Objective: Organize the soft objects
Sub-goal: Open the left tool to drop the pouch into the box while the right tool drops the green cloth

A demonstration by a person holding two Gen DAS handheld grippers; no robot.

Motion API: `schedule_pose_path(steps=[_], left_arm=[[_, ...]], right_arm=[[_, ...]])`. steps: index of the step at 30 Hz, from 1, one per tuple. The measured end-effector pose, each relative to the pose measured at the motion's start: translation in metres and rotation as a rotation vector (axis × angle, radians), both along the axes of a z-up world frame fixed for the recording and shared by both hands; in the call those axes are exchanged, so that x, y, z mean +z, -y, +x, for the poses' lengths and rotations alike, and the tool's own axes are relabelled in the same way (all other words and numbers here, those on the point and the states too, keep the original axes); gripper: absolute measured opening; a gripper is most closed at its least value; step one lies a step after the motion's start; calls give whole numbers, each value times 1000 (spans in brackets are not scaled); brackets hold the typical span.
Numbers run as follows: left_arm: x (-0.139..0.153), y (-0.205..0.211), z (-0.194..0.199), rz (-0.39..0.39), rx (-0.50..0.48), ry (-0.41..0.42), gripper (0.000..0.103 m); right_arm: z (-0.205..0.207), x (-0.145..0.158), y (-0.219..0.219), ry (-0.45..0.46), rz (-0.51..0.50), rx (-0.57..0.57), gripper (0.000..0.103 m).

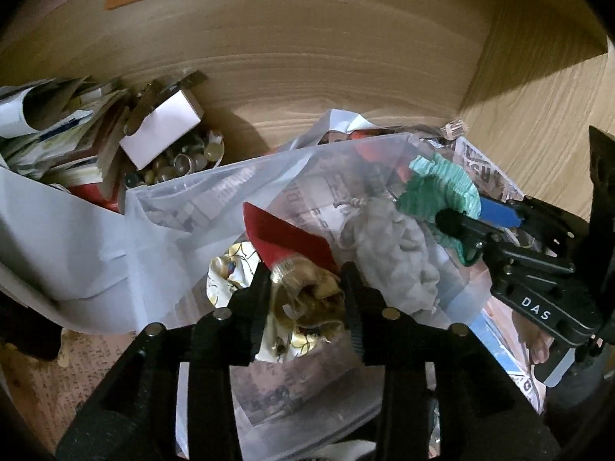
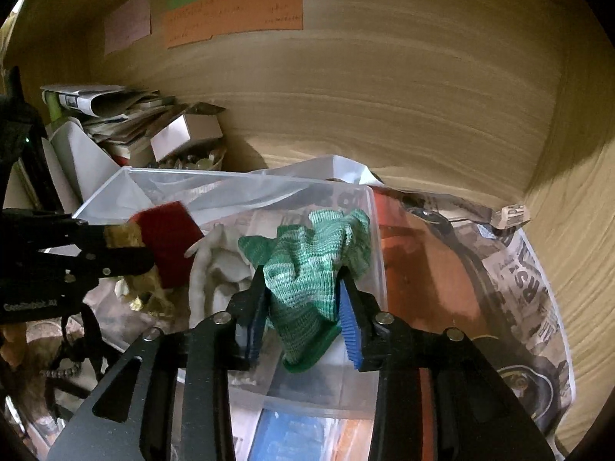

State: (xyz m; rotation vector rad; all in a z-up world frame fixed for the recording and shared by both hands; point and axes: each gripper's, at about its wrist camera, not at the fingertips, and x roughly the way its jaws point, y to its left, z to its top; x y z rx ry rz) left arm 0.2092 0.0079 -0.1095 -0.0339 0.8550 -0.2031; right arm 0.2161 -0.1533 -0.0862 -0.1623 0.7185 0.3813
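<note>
Holding soft items over the clear plastic storage bin (image 2: 238, 188), the right tongs (image 2: 305, 319) pinch a green knitted cloth (image 2: 311, 269); the left tongs (image 1: 305, 292) pinch a red-and-gold fabric piece (image 1: 292, 246) above the bin's white cloth (image 1: 392, 253); next, probably lowering and releasing inside; the bin's bottom stays obscured.

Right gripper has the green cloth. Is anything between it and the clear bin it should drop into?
Nothing visible blocks it. The right gripper holds the green cloth just over the clear bin. A white cloth already lies inside, and the left gripper, holding a red-and-gold item, sits beside the path, not across it.
</note>
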Motion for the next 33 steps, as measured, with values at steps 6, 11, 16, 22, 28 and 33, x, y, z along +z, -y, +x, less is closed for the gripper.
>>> schedule_pose_path(steps=[6,11,16,22,28,33], left_arm=[[14,-5,-14,5,25,66,48],[36,-12,-37,27,56,153,56],[54,-16,-63,43,70,229,65],[61,-22,-94,59,72,279,77],[45,-29,-116,69,77,240,83],[18,-28,-128,82,61,159,84]], right_arm=[[-8,6,3,25,2,-5,58],[-26,23,4,83,24,6,69],[-55,46,4,161,64,34,81],[-85,59,0,195,114,84,84],[-107,48,-9,164,132,130,85],[-115,25,-17,78,145,160,85]])
